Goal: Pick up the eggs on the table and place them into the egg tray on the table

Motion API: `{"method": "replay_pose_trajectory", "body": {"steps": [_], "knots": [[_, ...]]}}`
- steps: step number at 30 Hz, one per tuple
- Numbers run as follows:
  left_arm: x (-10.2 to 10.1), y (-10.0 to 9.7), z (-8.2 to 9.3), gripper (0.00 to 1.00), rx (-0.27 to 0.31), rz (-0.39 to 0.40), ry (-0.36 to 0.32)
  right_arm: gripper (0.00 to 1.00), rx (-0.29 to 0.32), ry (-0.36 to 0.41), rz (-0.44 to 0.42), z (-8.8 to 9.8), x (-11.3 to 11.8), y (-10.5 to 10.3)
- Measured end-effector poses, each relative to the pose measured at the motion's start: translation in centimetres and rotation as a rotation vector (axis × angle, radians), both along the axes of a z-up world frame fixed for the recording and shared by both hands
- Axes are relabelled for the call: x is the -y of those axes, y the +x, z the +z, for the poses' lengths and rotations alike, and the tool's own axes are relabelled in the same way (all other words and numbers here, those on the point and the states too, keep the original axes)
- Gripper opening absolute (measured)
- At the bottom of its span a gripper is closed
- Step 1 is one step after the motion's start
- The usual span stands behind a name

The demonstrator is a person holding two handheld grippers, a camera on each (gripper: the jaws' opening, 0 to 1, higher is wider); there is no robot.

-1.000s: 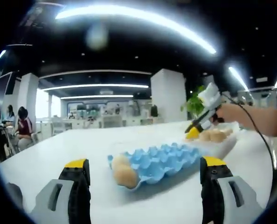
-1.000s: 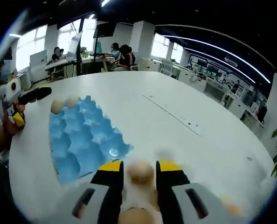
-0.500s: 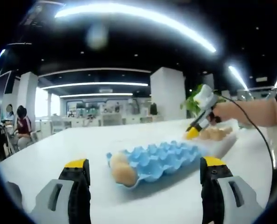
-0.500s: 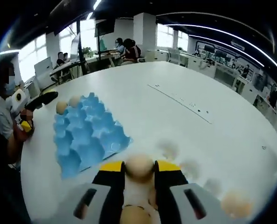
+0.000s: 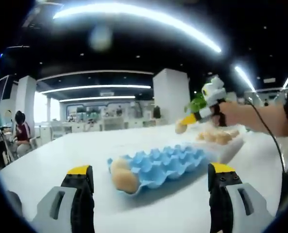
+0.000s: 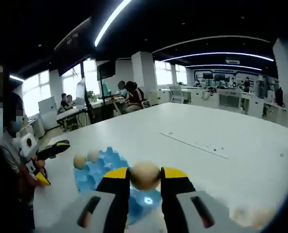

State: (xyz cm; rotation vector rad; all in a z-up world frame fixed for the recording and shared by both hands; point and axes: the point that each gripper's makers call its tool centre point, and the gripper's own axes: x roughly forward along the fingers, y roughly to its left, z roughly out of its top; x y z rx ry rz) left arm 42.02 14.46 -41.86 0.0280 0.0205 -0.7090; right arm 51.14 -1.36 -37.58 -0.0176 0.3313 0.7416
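Your right tongs (image 6: 145, 177) are clamped on an egg (image 6: 145, 175), pinched between the two yellow-tipped jaws and lifted clear of the white counter (image 6: 221, 138). Past and below those tips in the right gripper view sits the blue egg tray (image 6: 98, 170), partly hidden behind the left jaw. Two eggs already in the tray (image 6: 86, 159) sit side by side in its edge cups, left of your right tongs.

In the left gripper view your left tongs (image 5: 151, 177) are spread wide with nothing between the jaws, low over the counter (image 5: 61, 155). The egg tray (image 5: 166, 162) lies just ahead between the jaw tips, long axis running off toward the right. The two seated eggs (image 5: 122, 175) fill the tray's near corner, closest to the left jaw.

Beyond the tray's far end a loose pile of eggs (image 5: 216, 137) rests on the counter; exact count is too blurry to tell. Above that pile and over the far end of the tray, your right tongs (image 5: 186, 124) come in from the right, held by your hand (image 5: 231, 114), with the carried egg (image 5: 181, 128) at the tip, well apart from the left tongs.

A person at the left edge of the right gripper view holds your left tongs (image 6: 40, 165), beside the tray. More people sit at desks (image 6: 127, 94) far behind the counter.
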Motion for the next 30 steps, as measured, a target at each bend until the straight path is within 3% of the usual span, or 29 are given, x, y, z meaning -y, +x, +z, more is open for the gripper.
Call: {"method": "replay_pose_trajectory", "body": {"steps": [4,7,12,14,18,30], "knots": [[-0.1,0.2,-0.1,1.0,-0.004,0.013,0.005,0.26,0.01,-0.029,0.132,0.9,-7.0,1.7],[0.0,0.1,-0.1,1.0,0.004,0.008,0.012,0.26,-0.009,-0.093,0.216,-0.3,-11.7,3.2],[-0.4,0.2,-0.1,1.0,0.01,0.026,0.016,0.26,-0.046,-0.178,0.265,-3.0,-15.4,5.3],[-0.4,0.2,-0.1,1.0,0.009,0.027,0.011,0.26,-0.098,-0.212,0.283,-4.3,-16.0,5.3],[-0.3,0.2,-0.2,1.0,0.007,0.019,0.011,0.26,-0.133,-0.249,0.27,-6.0,-16.1,5.8],[-0.2,0.2,-0.4,1.0,0.006,0.016,0.019,0.26,-0.254,-0.249,0.265,-8.5,-16.3,5.1]]}}
